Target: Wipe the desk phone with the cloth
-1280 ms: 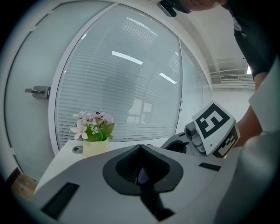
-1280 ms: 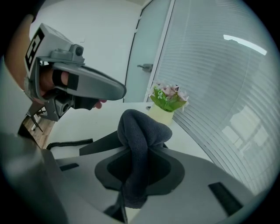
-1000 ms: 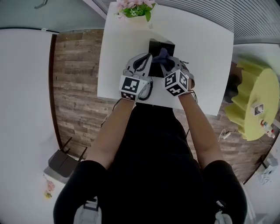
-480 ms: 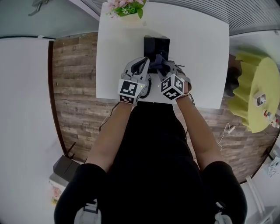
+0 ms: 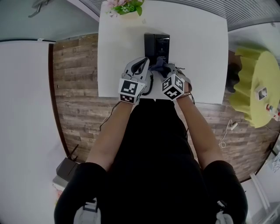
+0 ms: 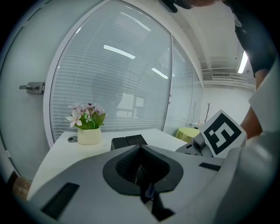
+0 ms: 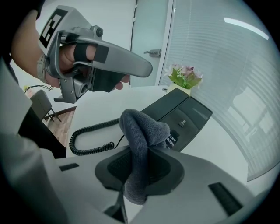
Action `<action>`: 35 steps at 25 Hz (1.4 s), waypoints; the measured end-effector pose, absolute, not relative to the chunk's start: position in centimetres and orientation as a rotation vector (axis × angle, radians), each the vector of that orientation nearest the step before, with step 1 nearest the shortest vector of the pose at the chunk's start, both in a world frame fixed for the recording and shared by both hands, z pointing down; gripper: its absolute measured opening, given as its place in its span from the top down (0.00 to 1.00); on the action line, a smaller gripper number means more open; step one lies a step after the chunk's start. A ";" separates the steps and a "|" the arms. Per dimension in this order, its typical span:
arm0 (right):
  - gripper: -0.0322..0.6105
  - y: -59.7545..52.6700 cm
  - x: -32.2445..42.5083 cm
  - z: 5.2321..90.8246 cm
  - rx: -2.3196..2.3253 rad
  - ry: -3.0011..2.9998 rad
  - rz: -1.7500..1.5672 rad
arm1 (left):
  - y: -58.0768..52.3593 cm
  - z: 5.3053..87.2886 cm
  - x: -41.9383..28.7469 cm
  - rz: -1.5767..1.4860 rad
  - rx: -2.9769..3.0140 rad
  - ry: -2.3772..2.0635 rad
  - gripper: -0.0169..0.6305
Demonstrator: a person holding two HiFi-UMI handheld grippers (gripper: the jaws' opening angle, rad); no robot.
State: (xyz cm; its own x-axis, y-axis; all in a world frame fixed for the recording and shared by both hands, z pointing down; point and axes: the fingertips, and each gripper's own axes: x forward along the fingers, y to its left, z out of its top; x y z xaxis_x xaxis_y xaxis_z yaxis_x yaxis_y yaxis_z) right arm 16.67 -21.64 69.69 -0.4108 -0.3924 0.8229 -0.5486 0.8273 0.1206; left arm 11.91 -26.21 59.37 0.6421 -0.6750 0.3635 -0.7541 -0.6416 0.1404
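The black desk phone [image 5: 156, 45] lies on the white table [image 5: 201, 52], also in the right gripper view [image 7: 186, 111]. My right gripper [image 5: 162, 70] is shut on a bunched grey cloth [image 7: 142, 131], which hangs over the phone's near end; the cloth [image 5: 158, 65] shows dark in the head view. My left gripper [image 5: 141, 66] is held just left of the phone, above the table, with its jaws together [image 6: 140, 151] and nothing clearly between them. Its long grey fingers [image 7: 131, 65] show in the right gripper view. The phone's coiled cord [image 7: 87, 135] curls on the table near the front edge.
A pot of pink flowers [image 5: 127, 8] stands at the table's far left corner, behind the phone [image 6: 129, 141]. A yellow-green round seat [image 5: 256, 92] is off to the right. Wooden floor [image 5: 78, 87] lies left of the table, and a glass wall with blinds stands behind it.
My right gripper has drawn the cloth back from the middle of the phone toward its near end. The left gripper has stayed beside the phone.
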 end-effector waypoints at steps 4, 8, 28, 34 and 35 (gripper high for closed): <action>0.82 -20.5 16.8 70.0 0.655 -2.044 0.273 | -25.9 59.2 11.7 0.405 2.589 -1.146 0.96; 0.82 -20.4 17.0 69.2 0.654 -2.055 0.302 | -26.0 58.6 11.2 0.405 2.594 -1.159 0.96; 0.82 -31.4 13.8 59.0 0.767 -2.186 0.184 | -31.2 54.0 8.6 0.371 2.611 -1.321 0.96; 0.82 -34.1 13.4 60.8 0.772 -2.162 0.200 | -32.7 54.9 8.5 0.370 2.582 -1.331 0.96; 0.82 -34.4 13.4 61.1 0.768 -2.158 0.206 | -32.9 55.1 8.4 0.375 2.576 -1.333 0.96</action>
State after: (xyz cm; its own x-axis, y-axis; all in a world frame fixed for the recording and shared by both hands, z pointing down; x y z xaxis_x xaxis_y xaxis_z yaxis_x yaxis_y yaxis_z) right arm 13.36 -34.44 61.10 -0.4806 -0.4557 0.7492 -0.5891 0.8007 0.1091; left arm 8.42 -32.86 55.12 0.5572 -0.7657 0.3213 -0.8209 -0.5662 0.0741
